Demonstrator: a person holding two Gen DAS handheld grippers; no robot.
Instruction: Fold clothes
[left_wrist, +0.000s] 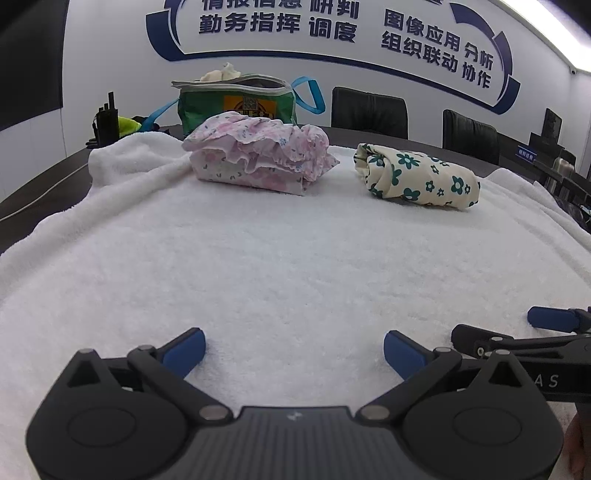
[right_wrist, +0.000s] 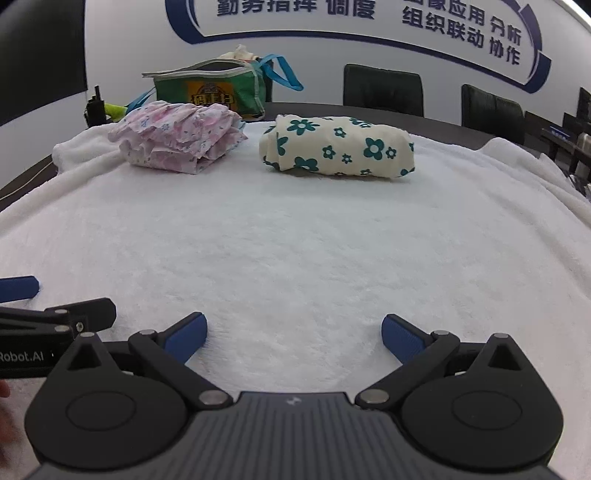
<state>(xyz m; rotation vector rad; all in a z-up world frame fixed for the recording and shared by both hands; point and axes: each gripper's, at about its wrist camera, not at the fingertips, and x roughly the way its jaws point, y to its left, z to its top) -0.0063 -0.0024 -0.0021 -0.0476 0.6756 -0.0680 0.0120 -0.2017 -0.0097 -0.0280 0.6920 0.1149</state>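
Garments, two folded bundles, sit in the upper half of your frames on the fluffy white towel (left_wrist: 295, 266).
You have one pink floral ruffled bundle (left_wrist: 258, 157) left of one cream bundle with teal flowers (left_wrist: 417, 177), apart; one green zip bag (left_wrist: 236, 101) behind. Your left gripper (left_wrist: 294, 354) and right gripper (right_wrist: 294, 338) are both released, jaws wide, gripping nothing.

Pink floral garment (left_wrist: 258, 157), ruffle-edged: folded into a thick, layered bundle, lying at the far left of the white towel (left_wrist: 295, 266) spread before me. Cream garment with dark green flowers (left_wrist: 417, 177): folded and rolled into a compact oblong, lying to its right on the same towel, the two near but apart.
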